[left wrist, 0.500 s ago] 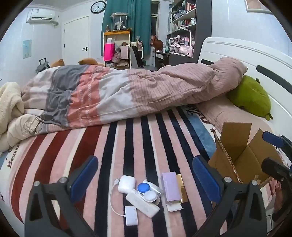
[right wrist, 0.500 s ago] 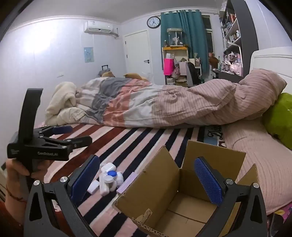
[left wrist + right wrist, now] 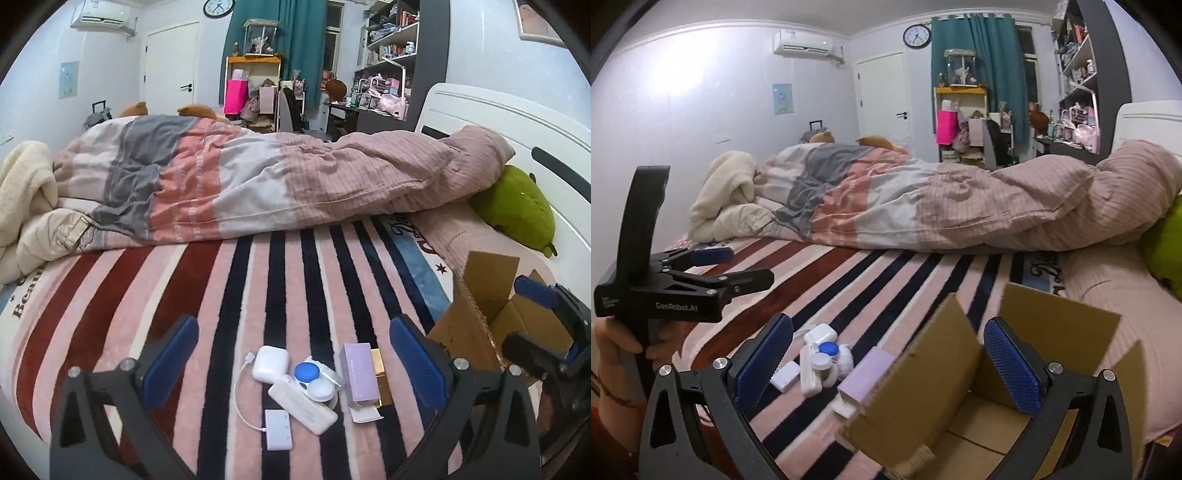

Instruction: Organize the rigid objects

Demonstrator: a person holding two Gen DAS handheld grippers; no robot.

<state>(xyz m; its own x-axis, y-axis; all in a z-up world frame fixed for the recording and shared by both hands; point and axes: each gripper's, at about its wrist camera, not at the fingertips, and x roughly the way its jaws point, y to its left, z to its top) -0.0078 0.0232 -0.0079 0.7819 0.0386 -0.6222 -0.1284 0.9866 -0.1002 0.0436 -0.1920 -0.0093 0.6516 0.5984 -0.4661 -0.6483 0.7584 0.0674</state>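
Note:
Several small items lie in a cluster on the striped bed cover: a white earbuds case, a blue-lidded lens case, a long white case, a white adapter with cable and a purple box. My left gripper hovers open above them, with nothing between its blue pads. An open cardboard box stands to their right. My right gripper is open over the cardboard box, holding nothing. The same cluster and purple box lie left of the box.
A bunched duvet fills the far half of the bed, with a green plush by the white headboard. A hand holds the left gripper at the left. Shelves, a desk and a door stand behind.
Both views have shifted only slightly. Nothing on the bed has moved, and both grippers stay open and hold nothing.

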